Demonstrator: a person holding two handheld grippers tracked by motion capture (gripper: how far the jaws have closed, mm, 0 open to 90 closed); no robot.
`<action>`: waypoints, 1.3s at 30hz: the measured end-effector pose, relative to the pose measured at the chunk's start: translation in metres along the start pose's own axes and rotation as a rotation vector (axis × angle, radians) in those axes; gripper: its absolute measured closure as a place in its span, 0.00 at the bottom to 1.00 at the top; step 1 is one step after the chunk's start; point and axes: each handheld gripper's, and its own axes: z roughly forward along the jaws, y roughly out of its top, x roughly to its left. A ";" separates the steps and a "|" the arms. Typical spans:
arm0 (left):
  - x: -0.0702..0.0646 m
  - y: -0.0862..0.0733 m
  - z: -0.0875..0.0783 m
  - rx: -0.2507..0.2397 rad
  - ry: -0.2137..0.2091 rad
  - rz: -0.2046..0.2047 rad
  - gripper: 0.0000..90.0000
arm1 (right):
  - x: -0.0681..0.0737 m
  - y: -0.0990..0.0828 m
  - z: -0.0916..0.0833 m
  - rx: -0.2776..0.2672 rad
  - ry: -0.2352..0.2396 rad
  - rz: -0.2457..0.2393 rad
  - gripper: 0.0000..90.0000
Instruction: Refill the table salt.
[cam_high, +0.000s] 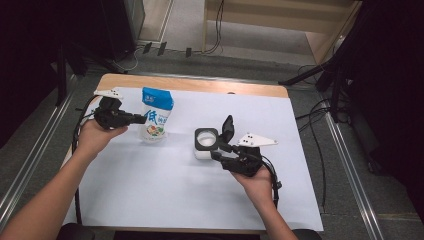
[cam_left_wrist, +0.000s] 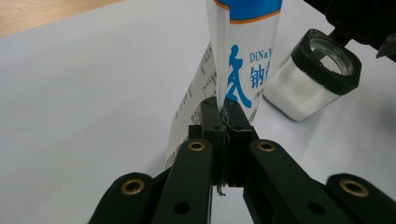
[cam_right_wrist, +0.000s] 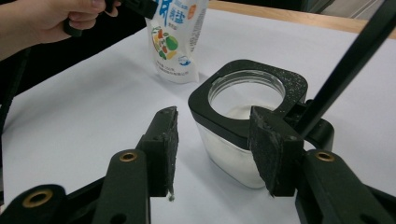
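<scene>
White paper (cam_high: 165, 190) covers the wooden table (cam_high: 200, 83), with bare sheet wide open toward the person and grey floor past every edge. From the high view, the left gripper (cam_high: 141, 119) has its jaws pressed together on the side of the standing salt bag (cam_high: 156, 114). Well apart sits the jar (cam_high: 206, 143), lid flipped up, with the right gripper (cam_high: 220, 152) at it.

Left gripper view now: jaws clamped tight on the bag's (cam_left_wrist: 243, 60) side seam, blue characters on white, the jar (cam_left_wrist: 314, 74) close behind.

Right gripper view: jaws spread, one pad (cam_right_wrist: 272, 149) against the jar's (cam_right_wrist: 243, 135) black collar, the other clear of it; white contents show through the glass. The bag (cam_right_wrist: 176, 42) stands beyond, upright.
</scene>
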 end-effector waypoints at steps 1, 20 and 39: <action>0.001 -0.002 -0.001 0.004 0.004 0.000 1.00 | -0.001 -0.001 0.001 0.010 -0.006 0.000 0.59; 0.006 -0.012 -0.008 -0.019 0.012 -0.004 0.96 | -0.003 -0.007 0.001 0.070 -0.023 -0.033 0.58; 0.004 -0.013 -0.007 -0.016 0.003 -0.014 0.85 | -0.003 -0.008 0.000 0.080 -0.024 -0.033 0.58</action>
